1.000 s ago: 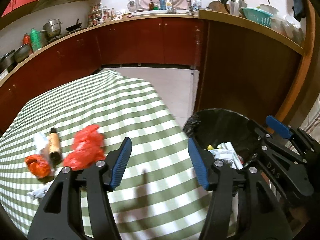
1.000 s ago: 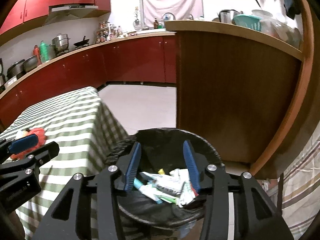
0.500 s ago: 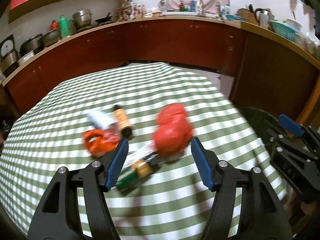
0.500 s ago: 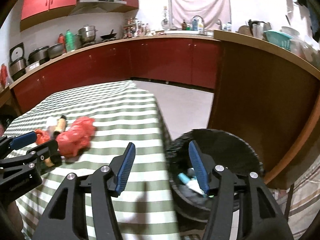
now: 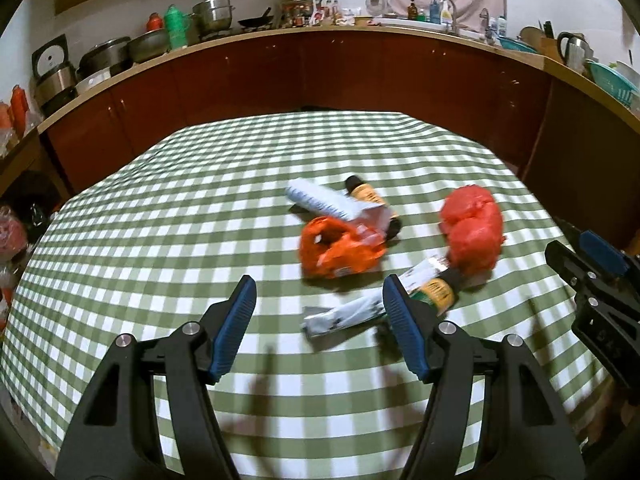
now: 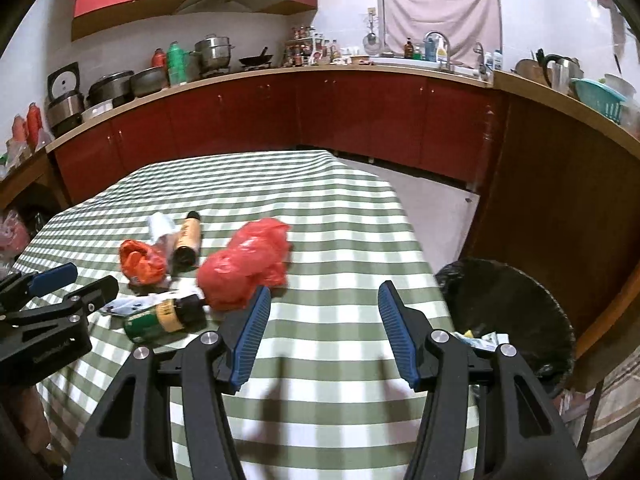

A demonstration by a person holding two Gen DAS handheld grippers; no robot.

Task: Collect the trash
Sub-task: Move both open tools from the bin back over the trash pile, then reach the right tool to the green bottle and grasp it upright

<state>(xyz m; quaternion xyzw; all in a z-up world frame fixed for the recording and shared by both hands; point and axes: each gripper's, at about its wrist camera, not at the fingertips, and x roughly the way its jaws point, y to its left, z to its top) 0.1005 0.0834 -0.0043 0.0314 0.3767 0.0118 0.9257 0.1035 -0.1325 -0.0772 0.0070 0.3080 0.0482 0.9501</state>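
Note:
Trash lies together on the green checked tablecloth [image 5: 168, 240]: a crumpled orange bag [image 5: 340, 252], a red plastic bag [image 5: 472, 232], a white wrapper [image 5: 316, 200], a brown bottle [image 5: 366, 194], a dark bottle with a green label [image 5: 438, 290] and a silver wrapper [image 5: 344, 314]. My left gripper [image 5: 320, 326] hovers open just short of the silver wrapper, with nothing held. My right gripper [image 6: 324, 332] is open and empty over the table's right part, the red plastic bag [image 6: 244, 268] just left of its left finger. The black-lined bin [image 6: 508, 308] stands off the table's right edge.
The right gripper's fingers [image 5: 596, 272] show at the right edge of the left wrist view, and the left gripper [image 6: 52, 292] shows at the left of the right wrist view. Red kitchen cabinets [image 6: 360, 120] and a wooden counter [image 6: 560, 184] ring the table.
Both views swung left from the bin to the tabletop. The trash pile now lies right in front of the left gripper. Both pairs of jaws stand a little wider.

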